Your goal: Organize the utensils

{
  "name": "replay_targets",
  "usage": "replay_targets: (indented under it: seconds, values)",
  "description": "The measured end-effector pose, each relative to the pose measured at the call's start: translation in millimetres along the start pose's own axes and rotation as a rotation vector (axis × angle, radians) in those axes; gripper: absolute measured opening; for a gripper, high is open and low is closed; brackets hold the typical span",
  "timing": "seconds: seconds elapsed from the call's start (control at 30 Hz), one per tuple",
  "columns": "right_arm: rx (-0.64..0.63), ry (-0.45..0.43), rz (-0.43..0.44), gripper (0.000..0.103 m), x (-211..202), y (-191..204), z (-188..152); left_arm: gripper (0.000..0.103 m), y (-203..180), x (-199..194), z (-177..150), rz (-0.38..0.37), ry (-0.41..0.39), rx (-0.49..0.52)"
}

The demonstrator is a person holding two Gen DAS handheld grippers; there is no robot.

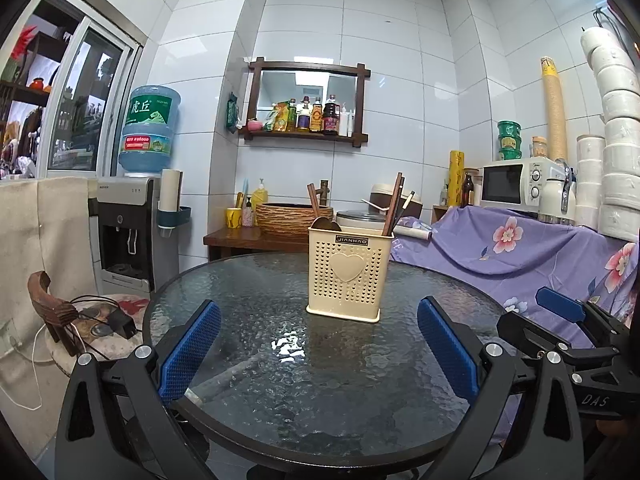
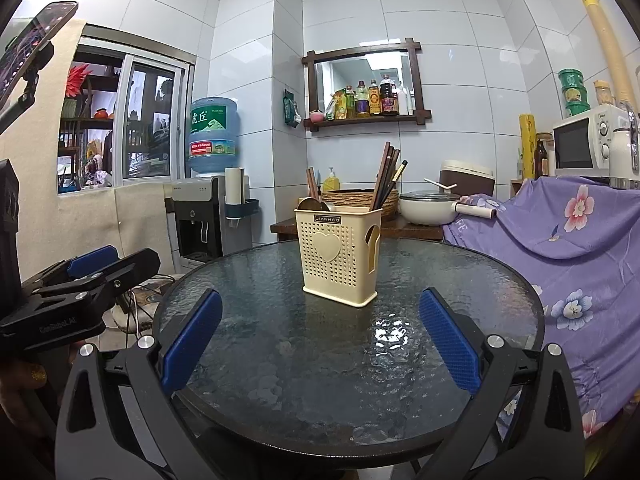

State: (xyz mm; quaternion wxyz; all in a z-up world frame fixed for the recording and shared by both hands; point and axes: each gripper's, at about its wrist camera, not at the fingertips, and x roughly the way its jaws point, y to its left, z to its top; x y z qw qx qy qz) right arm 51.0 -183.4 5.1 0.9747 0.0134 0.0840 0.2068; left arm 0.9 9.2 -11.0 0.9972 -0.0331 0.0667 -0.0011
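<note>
A cream perforated utensil holder [image 1: 346, 274] with a heart on its front stands upright on the round glass table [image 1: 256, 360]; it also shows in the right wrist view [image 2: 336, 260]. Dark chopsticks [image 1: 394, 210] lean in its right compartment, and wooden spoons [image 1: 320, 216] stand in its left; both show in the right wrist view, chopsticks [image 2: 386, 180] and spoons [image 2: 310, 198]. My left gripper [image 1: 318, 322] is open and empty in front of the holder. My right gripper [image 2: 320, 312] is open and empty, also short of the holder. Each gripper shows in the other's view.
A purple flowered cloth [image 1: 520, 248] covers a counter at the right with a microwave [image 1: 516, 182]. A water dispenser [image 1: 132, 224] stands at the left. A side table behind holds a woven bowl [image 1: 292, 216] and a white pot [image 2: 428, 208]. A stool [image 1: 100, 324] with cables sits at the left.
</note>
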Motion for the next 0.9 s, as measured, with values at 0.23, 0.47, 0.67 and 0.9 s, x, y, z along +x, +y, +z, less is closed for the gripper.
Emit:
replay_targets:
  seconds: [0.23,0.47,0.67,0.9]
  values:
    - [-0.002,0.006,0.0,0.097,1.5,-0.5,-0.1,0.097,-5.1,2.0,-1.9,0.103,-0.003,0.052]
    - [0.001,0.006,0.0,0.097,2.4,-1.9,-0.4,0.097,-1.3,4.3,-1.0,0.073,0.004,0.025]
    - [0.004,0.007,-0.001,0.097,2.8,-2.5,-0.6,0.097,1.0,5.8,-1.8,0.061,0.019,0.025]
    - [0.004,0.01,-0.001,0.097,3.2,-2.4,-0.3,0.097,3.6,6.7,-1.6,0.066,0.025,0.015]
